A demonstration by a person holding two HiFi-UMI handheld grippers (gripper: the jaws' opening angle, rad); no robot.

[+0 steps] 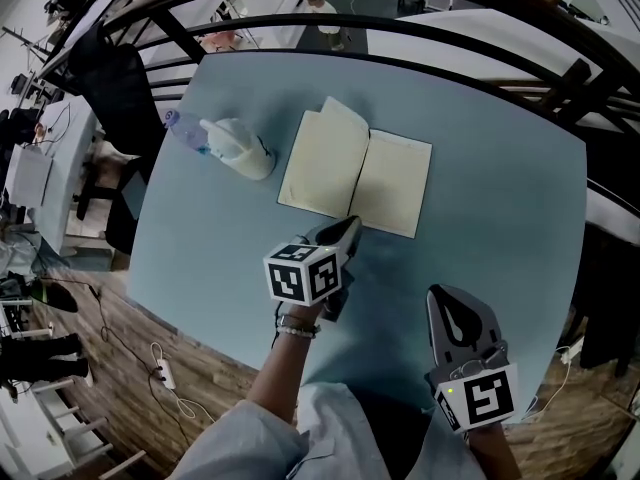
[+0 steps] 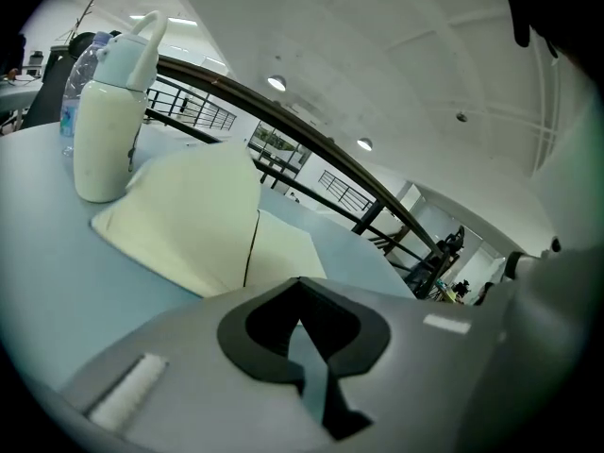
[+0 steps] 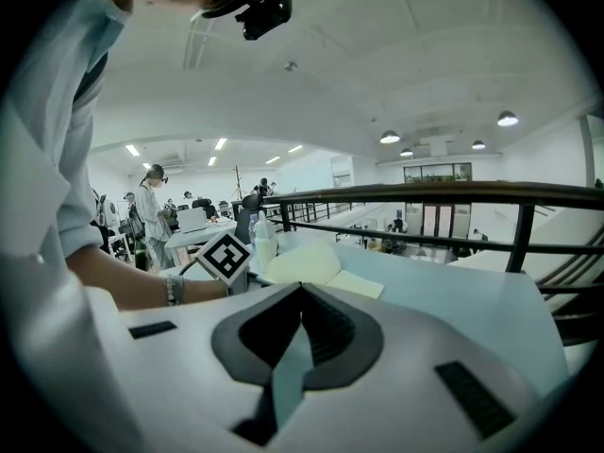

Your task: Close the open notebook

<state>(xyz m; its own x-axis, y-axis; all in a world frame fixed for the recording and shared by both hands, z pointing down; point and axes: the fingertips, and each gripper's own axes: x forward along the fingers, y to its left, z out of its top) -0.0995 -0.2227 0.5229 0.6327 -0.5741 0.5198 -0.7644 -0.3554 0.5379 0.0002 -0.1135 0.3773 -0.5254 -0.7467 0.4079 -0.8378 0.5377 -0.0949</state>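
The open notebook lies flat on the blue table, cream pages up, and one leaf on its left half is slightly raised. In the head view my left gripper is shut and empty, its tip right at the notebook's near edge by the spine; I cannot tell whether it touches. The left gripper view shows the notebook just beyond the closed jaws of that gripper. My right gripper rests shut and empty over the table's near right, well short of the book. In its own view, that gripper faces the notebook.
A white spouted jug stands just left of the notebook, with a clear plastic bottle behind it. Dark railings curve round the table's far and right sides. The table's near edge lies close under my arms.
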